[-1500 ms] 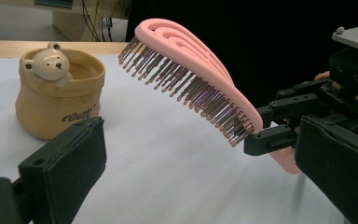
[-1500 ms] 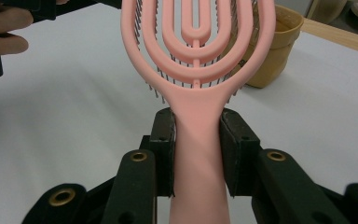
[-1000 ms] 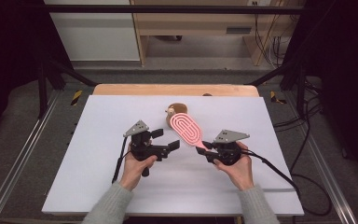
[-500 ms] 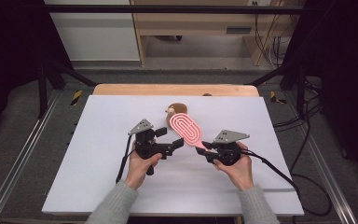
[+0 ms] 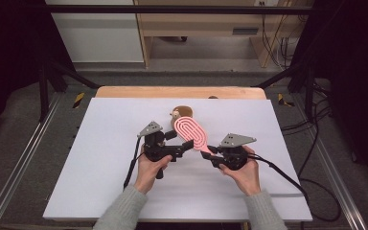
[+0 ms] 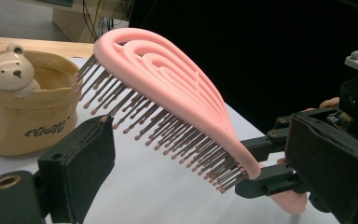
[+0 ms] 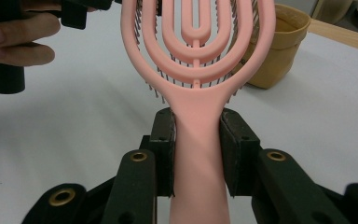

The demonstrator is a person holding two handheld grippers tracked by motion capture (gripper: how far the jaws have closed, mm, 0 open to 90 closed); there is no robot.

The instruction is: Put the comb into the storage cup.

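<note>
The right gripper [image 5: 212, 152] has its jaws clenched on the handle of the pink brush [image 5: 193, 134]; in the right gripper view the two black pads press flat against either side of the handle, just below where it widens into the looped head [image 7: 198, 42]. The brush is held clear of the white surface [image 5: 105, 158], tilted so that its head rises up and away from the handle, with its back on top and its bristles [image 6: 168, 133] pointing down toward the surface.

The left gripper [image 5: 184, 143] sits just beside the brush on its bristle side. Its jaws stand wide and released, and have just been closing a little; in the left gripper view the bristles hang above and between them, with one jaw low at the near left and the other at the right, beside the right gripper's jaws. Neither pad presses on the brush.

Beyond the brush head stands a tan pot [image 5: 184, 111] with a small bear figure [image 6: 10, 70] on its rim, near the head but apart from it. Both hands rest low on the surface on the near side of the brush, the left hand [image 5: 149, 168] and right hand [image 5: 242, 170] well apart.
</note>
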